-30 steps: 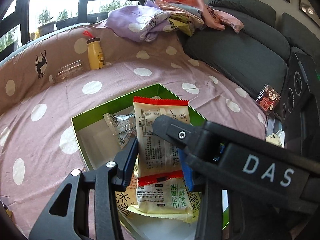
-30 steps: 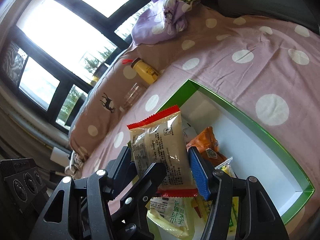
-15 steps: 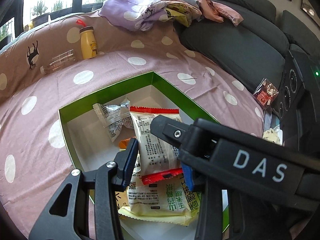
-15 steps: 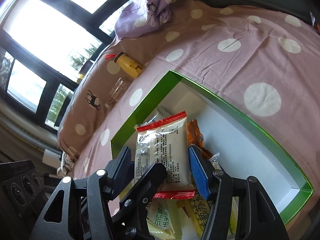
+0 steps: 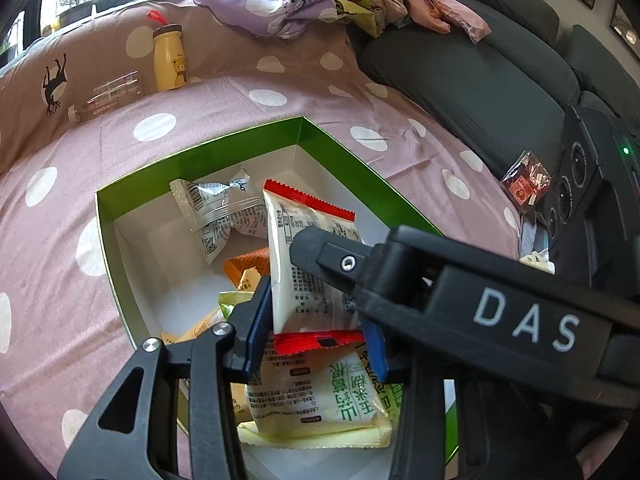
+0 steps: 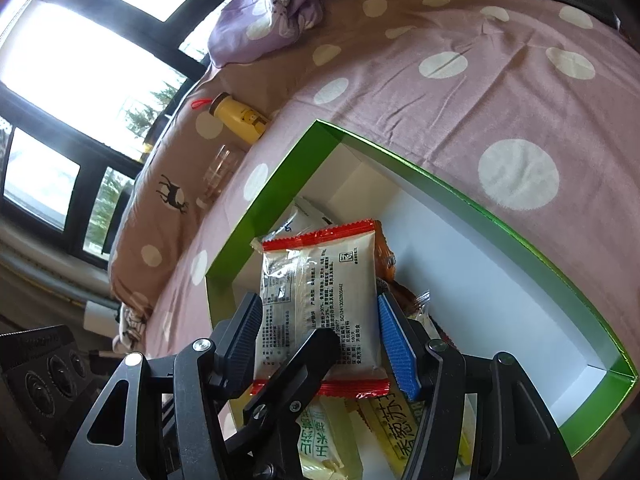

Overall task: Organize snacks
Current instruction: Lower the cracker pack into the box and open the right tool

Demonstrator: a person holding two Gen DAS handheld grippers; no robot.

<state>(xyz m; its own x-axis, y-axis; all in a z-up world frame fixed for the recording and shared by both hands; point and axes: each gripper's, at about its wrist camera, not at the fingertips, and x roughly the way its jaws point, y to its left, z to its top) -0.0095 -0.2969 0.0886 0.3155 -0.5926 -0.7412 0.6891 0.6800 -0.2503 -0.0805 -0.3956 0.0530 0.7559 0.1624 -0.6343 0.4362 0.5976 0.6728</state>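
Pinching the red-edged snack packet (image 6: 320, 304) between both tools, left tool (image 5: 316, 320) and right tool (image 6: 320, 332) hold it lengthwise, directly above the green box (image 6: 440, 184).

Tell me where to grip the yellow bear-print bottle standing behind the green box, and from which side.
Grip the yellow bear-print bottle around its straight middle, coming from the front. It stands upright against the raised polka-dot cushion, and a clear bottle lies beside it, so the front looks freest.

"DAS" – right claw (image 5: 524, 328) body (white letters)
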